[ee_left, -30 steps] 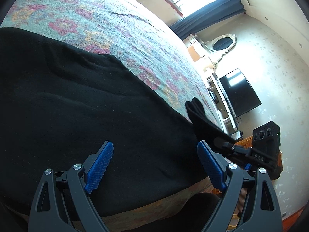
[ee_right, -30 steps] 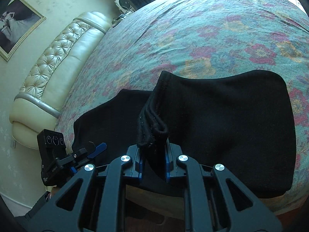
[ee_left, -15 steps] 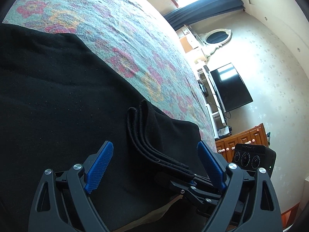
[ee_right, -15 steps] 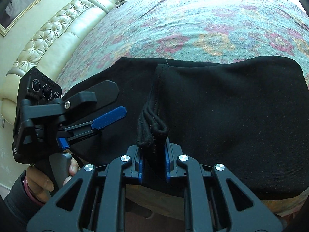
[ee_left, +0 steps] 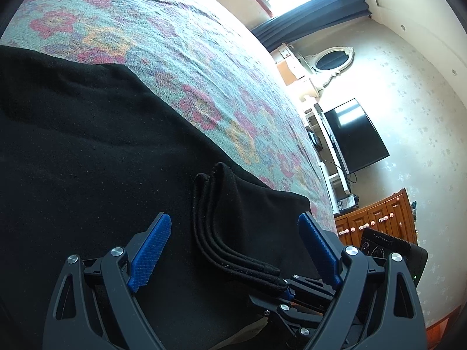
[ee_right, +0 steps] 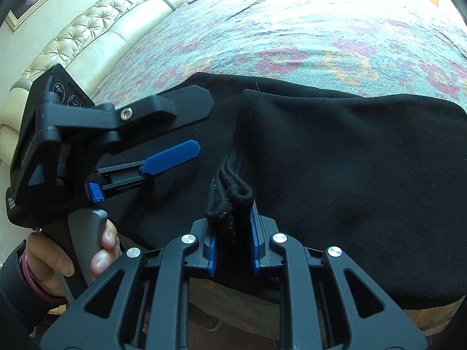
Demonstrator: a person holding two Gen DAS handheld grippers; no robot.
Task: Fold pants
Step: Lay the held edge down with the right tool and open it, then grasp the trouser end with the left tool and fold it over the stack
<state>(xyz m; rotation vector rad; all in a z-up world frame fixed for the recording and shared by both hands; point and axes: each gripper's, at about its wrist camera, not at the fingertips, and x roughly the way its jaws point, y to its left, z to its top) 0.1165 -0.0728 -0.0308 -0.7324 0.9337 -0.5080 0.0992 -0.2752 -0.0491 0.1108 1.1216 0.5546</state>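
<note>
Black pants [ee_right: 335, 160] lie spread across a floral bedspread [ee_right: 292, 29], their long axis running side to side along the near edge of the bed, part of the cloth draping over that edge. Stacked hems or band edges [ee_right: 230, 192] rise in a bunched ridge from the flat cloth, clamped between the blue pads of the right gripper [ee_right: 232, 250], which is closed tight on them. Seen from the left wrist, the same ridge [ee_left: 233, 248] runs forward between the spread fingers of the left gripper [ee_left: 233, 250], whose jaws stand wide apart and hold nothing. The pinched layers sit directly ahead of the left tool and to the left of centre for the right, so the left hand [ee_right: 58, 256] is well placed to take a second grip beside the first. A padded cream headboard [ee_right: 87, 35] closes the far left, a dark television [ee_left: 356, 137] and wooden cabinet [ee_left: 376, 218] the right. Small print on the left tool's casing cannot be read
</note>
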